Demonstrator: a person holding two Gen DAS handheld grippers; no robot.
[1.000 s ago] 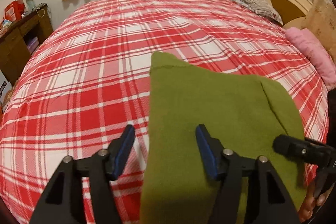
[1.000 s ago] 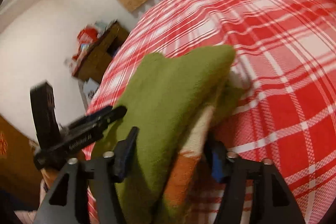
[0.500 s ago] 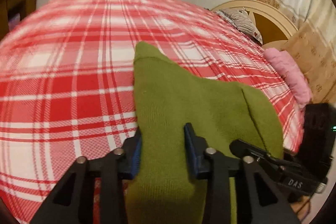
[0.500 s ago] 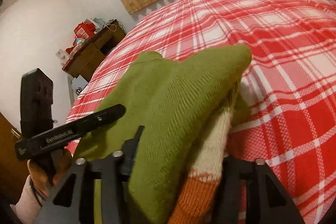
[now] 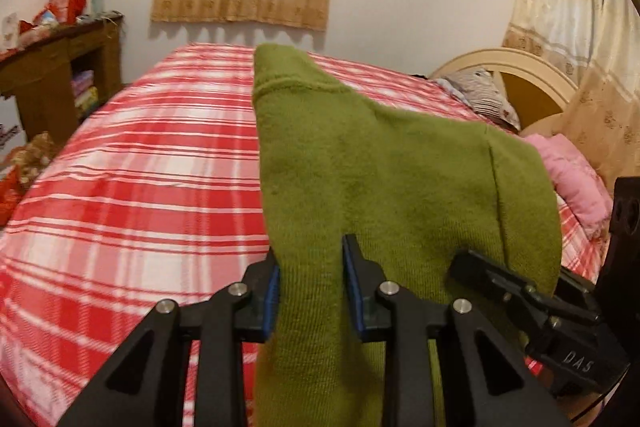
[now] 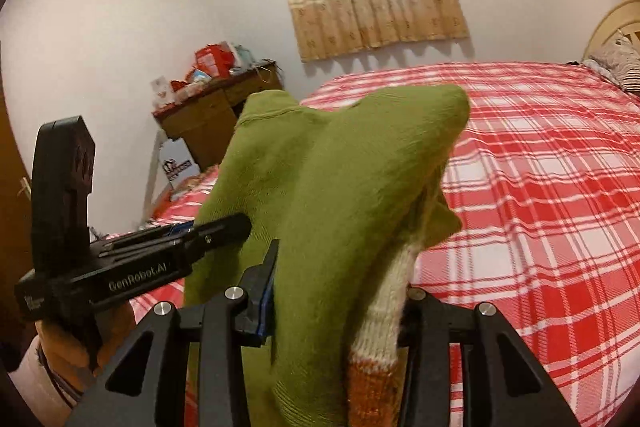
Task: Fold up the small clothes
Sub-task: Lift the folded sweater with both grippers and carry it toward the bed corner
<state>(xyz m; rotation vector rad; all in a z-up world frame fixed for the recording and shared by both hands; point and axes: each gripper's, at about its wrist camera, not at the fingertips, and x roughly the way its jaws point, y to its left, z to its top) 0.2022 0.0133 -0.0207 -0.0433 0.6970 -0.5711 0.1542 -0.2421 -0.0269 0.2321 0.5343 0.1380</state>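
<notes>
2 tools [image 5: 312,287] [image 6: 336,303] pinch fuzzy green knit [image 5: 380,179].

Garment [image 5: 360,167] above bed [image 5: 140,187]; desk [image 5: 52,75] left, pillows [image 5: 568,183] right.

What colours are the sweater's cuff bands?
Cream, then orange, on the green sweater cuff. Shows best in the right wrist view.

– What words can we read?
– We see "DAS" in grey letters on the side of the right gripper [image 5: 576,347].
– Any more?
– Yes. We read "GenRobot.AI" in white on the side of the left gripper [image 6: 136,267]. Its small label by the end is too blurry for us.
</notes>
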